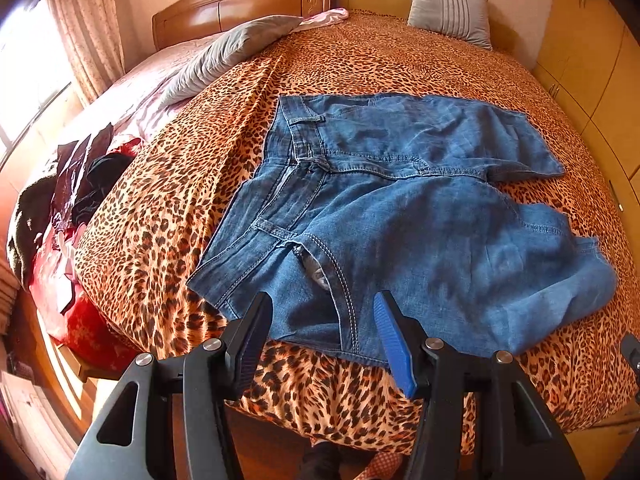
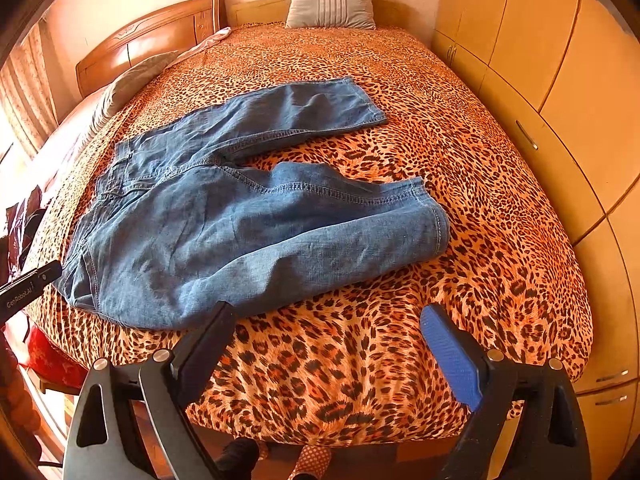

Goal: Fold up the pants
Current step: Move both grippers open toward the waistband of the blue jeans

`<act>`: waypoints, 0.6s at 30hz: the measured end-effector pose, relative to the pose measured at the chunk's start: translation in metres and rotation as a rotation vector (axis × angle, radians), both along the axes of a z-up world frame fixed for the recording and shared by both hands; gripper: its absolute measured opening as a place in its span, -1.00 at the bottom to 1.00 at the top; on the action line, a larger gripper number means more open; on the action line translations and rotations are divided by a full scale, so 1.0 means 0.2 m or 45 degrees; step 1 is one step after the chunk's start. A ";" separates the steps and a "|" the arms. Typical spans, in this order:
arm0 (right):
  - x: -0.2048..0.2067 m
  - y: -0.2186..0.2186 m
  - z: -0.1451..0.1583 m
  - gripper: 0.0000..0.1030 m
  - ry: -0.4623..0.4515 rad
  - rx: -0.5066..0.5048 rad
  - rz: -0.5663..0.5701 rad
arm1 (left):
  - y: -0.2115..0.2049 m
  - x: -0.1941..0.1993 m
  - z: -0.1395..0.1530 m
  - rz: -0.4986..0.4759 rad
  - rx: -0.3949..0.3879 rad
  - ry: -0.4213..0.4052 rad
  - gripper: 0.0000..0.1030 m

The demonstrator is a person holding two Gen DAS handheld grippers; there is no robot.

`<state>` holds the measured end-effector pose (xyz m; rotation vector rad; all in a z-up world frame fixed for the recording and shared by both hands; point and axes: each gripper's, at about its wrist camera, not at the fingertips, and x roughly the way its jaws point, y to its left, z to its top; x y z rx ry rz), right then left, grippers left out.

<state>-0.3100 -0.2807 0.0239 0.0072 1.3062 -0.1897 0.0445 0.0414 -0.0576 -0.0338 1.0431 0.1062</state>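
Blue denim pants (image 1: 400, 216) lie spread on the leopard-print bed cover (image 1: 180, 200), waistband to the left and both legs apart, reaching right. My left gripper (image 1: 322, 300) hovers open over the near hip and pocket area, with nothing between its blue pads. In the right wrist view the pants (image 2: 224, 224) lie left of centre, the near leg's cuff (image 2: 436, 228) slightly curled. Open as well, my right gripper (image 2: 326, 310) hangs above bare bed cover (image 2: 480, 200) near the front edge, its left finger (image 2: 212, 336) just below the near leg's hem side.
A striped grey pillow (image 2: 330, 2) leans at the headboard, another grey pillow (image 1: 224, 56) lies at the left. Dark and red clothes (image 1: 76, 208) are piled off the bed's left side. Wooden wardrobe doors (image 2: 560, 100) run along the right. Feet in slippers (image 2: 312, 462) show below.
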 end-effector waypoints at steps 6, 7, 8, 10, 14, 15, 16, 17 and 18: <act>0.02 0.02 -0.01 0.84 0.005 -0.008 0.002 | 0.01 0.03 0.00 -0.027 -0.006 0.001 0.01; 0.02 0.03 0.00 0.84 0.003 -0.007 -0.001 | 0.00 0.03 0.01 -0.033 -0.003 -0.003 0.01; 0.02 0.03 0.00 0.84 0.002 -0.006 -0.003 | 0.00 0.03 0.01 -0.039 -0.001 -0.008 0.01; 0.02 0.03 0.00 0.84 0.001 -0.010 -0.008 | 0.00 0.03 0.01 -0.047 0.002 -0.015 0.01; 0.02 0.03 0.00 0.84 0.005 -0.014 -0.018 | 0.00 0.04 0.01 -0.059 0.001 -0.015 0.01; 0.02 0.03 0.00 0.84 0.005 -0.014 -0.021 | 0.00 0.04 0.01 -0.062 0.002 -0.014 0.01; 0.02 0.02 -0.01 0.84 0.007 -0.014 -0.025 | 0.00 0.05 0.01 -0.065 0.001 -0.013 0.01; 0.02 0.02 -0.01 0.84 0.009 -0.013 -0.028 | 0.00 0.05 0.01 -0.068 0.002 -0.011 0.01; 0.02 0.02 -0.01 0.84 0.011 -0.013 -0.032 | 0.00 0.05 0.00 -0.070 0.003 -0.010 0.01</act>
